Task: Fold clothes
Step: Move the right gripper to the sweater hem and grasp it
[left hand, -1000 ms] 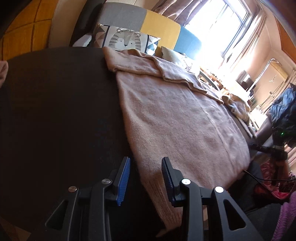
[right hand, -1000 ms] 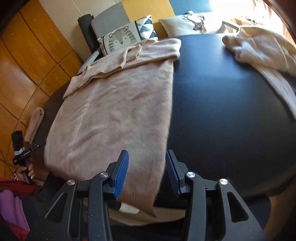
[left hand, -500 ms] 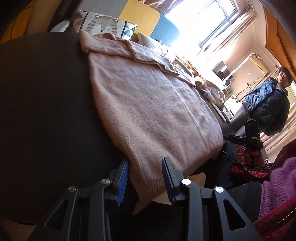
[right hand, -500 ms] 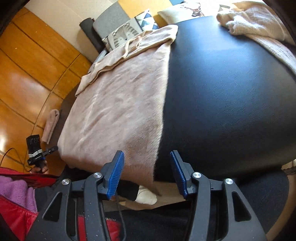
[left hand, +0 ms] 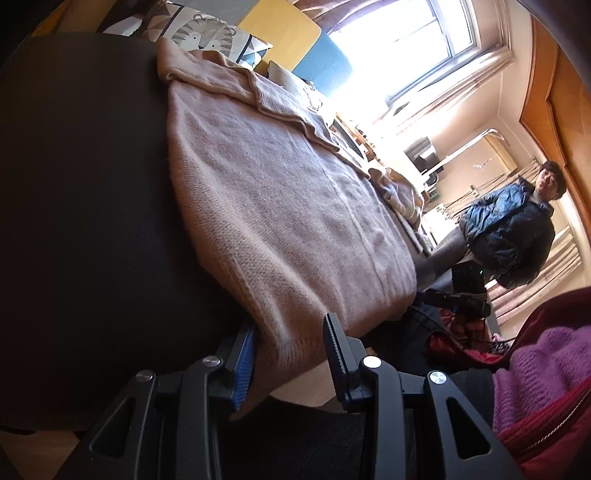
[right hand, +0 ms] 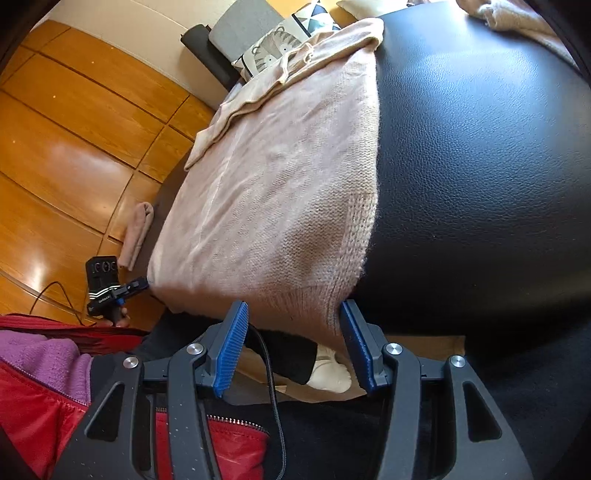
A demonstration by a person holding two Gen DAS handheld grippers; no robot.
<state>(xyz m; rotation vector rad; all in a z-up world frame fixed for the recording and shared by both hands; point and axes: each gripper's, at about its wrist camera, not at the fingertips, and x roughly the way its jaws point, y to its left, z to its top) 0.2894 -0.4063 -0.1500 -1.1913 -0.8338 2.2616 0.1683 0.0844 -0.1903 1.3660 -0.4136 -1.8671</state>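
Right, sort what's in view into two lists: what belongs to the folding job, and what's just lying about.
Belongs to the job:
- pink sweater, spread on the black table
- left gripper, open around one hem corner
- right gripper, jaws just opening, other hem corner between them, not clamped

Just lying about:
- cream garment
- tiger cushion
- rolled cloth on the floor
- person in dark jacket

So I'm looking at a big black leather-textured table (right hand: 480, 155) that's carrying everything here. A pinkish-beige knit sweater (right hand: 280, 192) is lying flat on it, sleeves folded across the far end, and its ribbed hem is hanging over the near edge. Off at the far right corner a second, cream-coloured knit garment (right hand: 517, 22) is sitting in a crumpled heap, well apart from the first. The rest of the top is showing bare dark surface on both sides of the sweater.
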